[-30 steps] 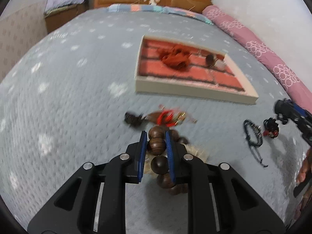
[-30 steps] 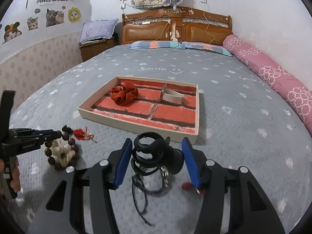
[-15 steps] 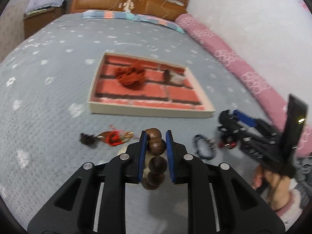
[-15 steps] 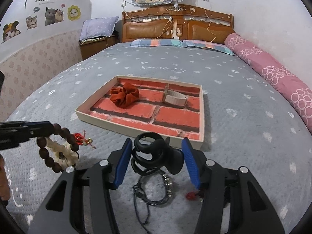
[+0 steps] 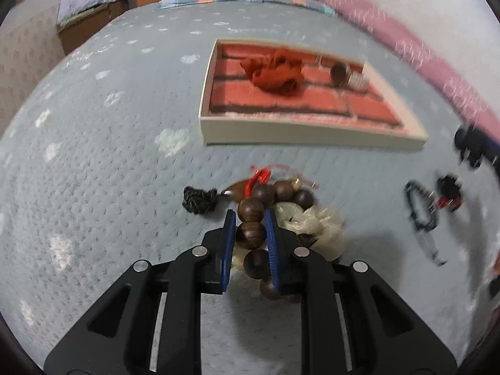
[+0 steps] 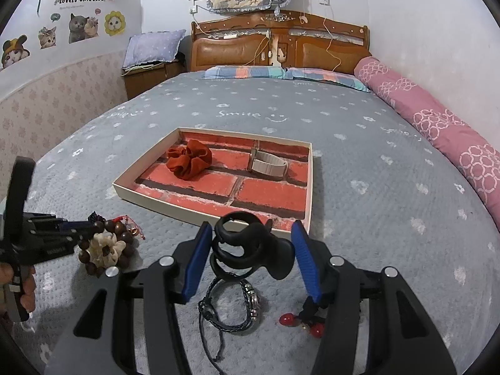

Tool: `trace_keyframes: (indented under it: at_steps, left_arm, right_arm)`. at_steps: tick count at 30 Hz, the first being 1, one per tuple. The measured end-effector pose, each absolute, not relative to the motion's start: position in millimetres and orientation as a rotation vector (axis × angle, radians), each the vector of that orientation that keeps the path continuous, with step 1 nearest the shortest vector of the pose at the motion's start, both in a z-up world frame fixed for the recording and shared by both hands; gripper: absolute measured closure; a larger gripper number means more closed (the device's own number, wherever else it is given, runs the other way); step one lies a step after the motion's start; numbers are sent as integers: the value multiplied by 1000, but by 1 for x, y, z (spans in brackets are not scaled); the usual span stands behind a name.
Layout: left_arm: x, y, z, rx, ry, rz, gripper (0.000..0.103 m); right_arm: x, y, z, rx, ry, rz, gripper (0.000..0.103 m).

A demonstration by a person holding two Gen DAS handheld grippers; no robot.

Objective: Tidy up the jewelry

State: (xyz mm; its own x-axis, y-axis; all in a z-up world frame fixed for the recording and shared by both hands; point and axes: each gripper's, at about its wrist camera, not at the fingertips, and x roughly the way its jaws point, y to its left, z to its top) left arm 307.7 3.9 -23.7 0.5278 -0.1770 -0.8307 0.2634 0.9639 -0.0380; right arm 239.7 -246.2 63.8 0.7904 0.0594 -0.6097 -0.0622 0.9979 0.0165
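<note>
- Half a second ago the left gripper (image 5: 249, 228) carried the wooden bead bracelet (image 5: 253, 218) clear of the bedspread (image 5: 93, 187); now it is lower, with the beads down at the cream scrunchie (image 5: 309, 222) and the red cord charm (image 5: 259, 176). Its blue pads are clamped on the beads.
- From the right wrist view the same left gripper (image 6: 90, 228) reaches in from the left edge, the bead bracelet (image 6: 120, 231) looped round the cream scrunchie (image 6: 104, 248), which lies on the bedspread (image 6: 375, 218).
- The right gripper (image 6: 251, 259) is much as it was: a black claw hair clip (image 6: 250, 250) sits between its pads. The jaws stand wide, and whether the pads actually press the clip I cannot tell.
- The shallow tray (image 6: 125, 189) with the brick-pattern floor lies beyond both grippers. In its left part is a rust-red scrunchie (image 6: 189, 162); to the right of that, a beige watch band (image 6: 265, 165) stands on edge. The near half of the tray holds nothing.
- In the left wrist view the tray (image 5: 281, 132) is blurred, with the rust-red scrunchie (image 5: 275, 75) in it.
- Left to right on the bedspread near the left gripper: a black knotted tassel (image 5: 198, 198), then the red cord charm.
- Under the right gripper lie a dark braided cord bracelet (image 6: 231, 306) and, to its right, a small piece with red beads (image 6: 297, 322), partly hidden by the right finger.
</note>
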Motion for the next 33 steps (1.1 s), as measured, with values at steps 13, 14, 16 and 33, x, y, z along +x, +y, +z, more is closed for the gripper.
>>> trace_keyframes:
  at_steps: [13, 14, 16, 33]
  left_arm:
    - [303, -17, -41, 231, 1002, -265, 84]
    - [304, -19, -41, 247, 1006, -257, 84]
    - [305, -21, -39, 268, 1009, -244, 81]
    - [278, -23, -17, 149, 899, -349, 46]
  right_arm:
    - [243, -243, 55, -4, 663, 83, 51]
    - [243, -244, 54, -2, 662, 84, 51]
    - [243, -246, 54, 3, 658, 86, 51]
    - [232, -263, 53, 6, 642, 81, 51]
